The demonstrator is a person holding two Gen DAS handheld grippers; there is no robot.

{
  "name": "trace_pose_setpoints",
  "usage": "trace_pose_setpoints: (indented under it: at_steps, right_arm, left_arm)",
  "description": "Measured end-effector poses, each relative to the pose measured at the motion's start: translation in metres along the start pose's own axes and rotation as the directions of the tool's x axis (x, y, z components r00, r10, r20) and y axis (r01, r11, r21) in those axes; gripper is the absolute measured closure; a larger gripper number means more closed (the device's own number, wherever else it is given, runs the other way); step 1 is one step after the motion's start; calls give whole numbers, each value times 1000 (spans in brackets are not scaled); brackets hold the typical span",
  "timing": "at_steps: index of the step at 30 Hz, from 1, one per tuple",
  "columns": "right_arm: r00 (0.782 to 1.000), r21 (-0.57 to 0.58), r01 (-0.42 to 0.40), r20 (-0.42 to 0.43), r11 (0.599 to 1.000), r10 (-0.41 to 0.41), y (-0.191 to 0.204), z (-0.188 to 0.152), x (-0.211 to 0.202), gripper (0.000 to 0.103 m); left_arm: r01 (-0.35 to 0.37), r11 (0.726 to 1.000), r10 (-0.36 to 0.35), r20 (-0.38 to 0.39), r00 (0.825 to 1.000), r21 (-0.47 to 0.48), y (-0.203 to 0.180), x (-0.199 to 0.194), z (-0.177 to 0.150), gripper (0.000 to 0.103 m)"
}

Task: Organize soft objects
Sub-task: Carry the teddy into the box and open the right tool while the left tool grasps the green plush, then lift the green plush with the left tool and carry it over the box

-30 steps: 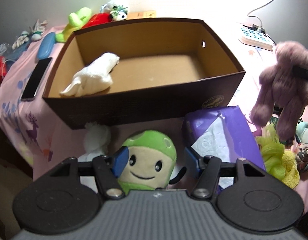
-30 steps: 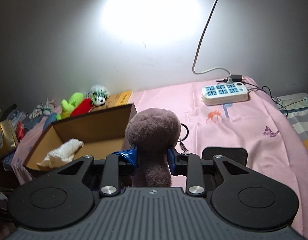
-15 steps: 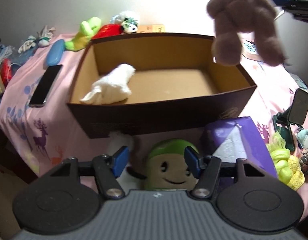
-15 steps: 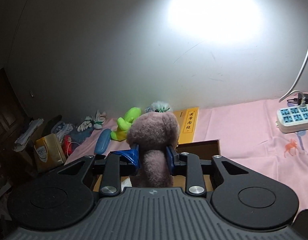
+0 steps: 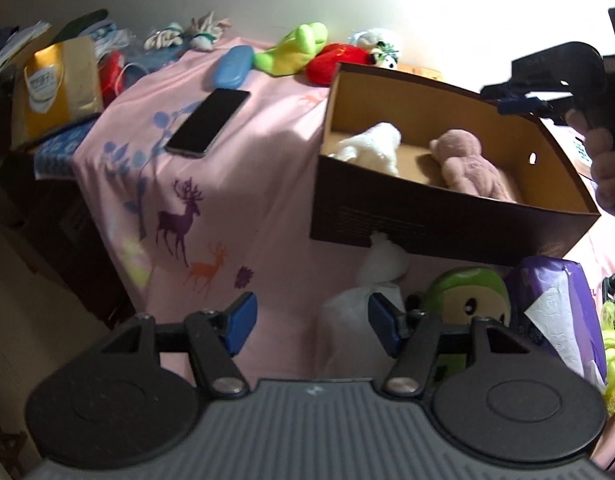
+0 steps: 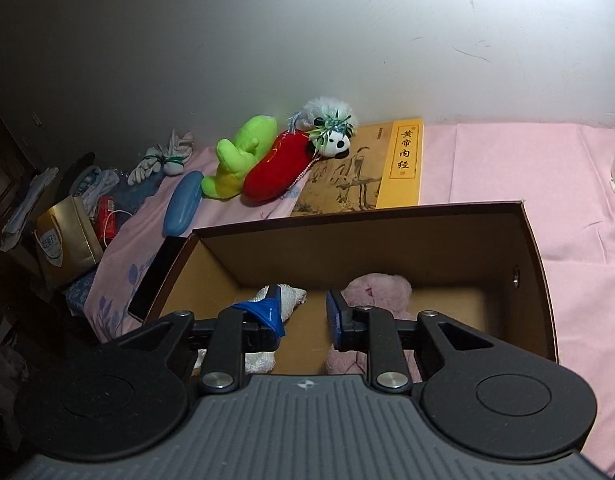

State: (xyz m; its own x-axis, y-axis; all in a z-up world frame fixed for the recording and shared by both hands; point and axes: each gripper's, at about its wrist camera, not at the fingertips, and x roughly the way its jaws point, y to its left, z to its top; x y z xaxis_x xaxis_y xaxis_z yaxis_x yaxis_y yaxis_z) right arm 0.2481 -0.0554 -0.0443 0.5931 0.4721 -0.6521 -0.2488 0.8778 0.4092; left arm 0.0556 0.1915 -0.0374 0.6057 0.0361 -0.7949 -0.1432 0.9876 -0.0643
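The right tongs [image 6: 303, 312] hang spread and empty above the brown cardboard box [image 6: 531, 248], with the pink plush bear [image 6: 377, 290] lying on the box floor directly beneath and just beyond their tips. Beside it, under the left blade of those tongs, lies the white plush [image 6: 285, 298]. In the left view both toys sit inside the box, the bear [image 5: 469, 166] toward the right, the white one [image 5: 373, 148] toward the left.

The left tongs [image 5: 309, 322] stand wide and hold nothing. Between their blades is only pink cloth; the white soft bundle [image 5: 371, 292] lies at their right blade, and the green-capped smiling plush [image 5: 473, 300] sits further right, outside the gap, next to the purple tissue pack [image 5: 555, 312].

The main risk, as I judge it, is that the left tongs are off line: closing from here would pinch the tablecloth or the white bundle rather than the green-capped plush, and a snagged cloth could drag the phone [image 5: 207, 122] lying ahead to the left. Nudging the plush sideways could also push it against the tissue pack. A second hazard is the right tongs dipping as they leave the box and catching the bear's fur or knocking the box wall, shifting the box toward the left tongs.
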Motion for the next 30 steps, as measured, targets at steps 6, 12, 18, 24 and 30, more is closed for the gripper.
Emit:
trace_pose_setpoints:
  at_steps: [6,12,18,24,30]
  right_arm:
    - [1000,33,13,-2,999,-13,-12,-11,-21,95]
    - [999,49,23,36,999,-24,-29,-30,-66,93]
    - [997,101,27,74,995,-35,-60,-55,-117,91]
    - [997,132,17,69,991,-26,-82,-89,-152,90]
    - [999,137,-14,39,991,9,-95,-122,-169,89]
  left_arm:
    - [29,1000,-28,-16,999,11,-6,8,3,40]
    - [82,993,-81,-13,997,88,-33,11,10,40]
    - [124,980,-123,-18,992,156,-66,10,16,40]
    - [164,977,-157,-63,986,138,-66,12,17,39]
    - [285,954,-273,-126,954,94,-56,11,-3,38]
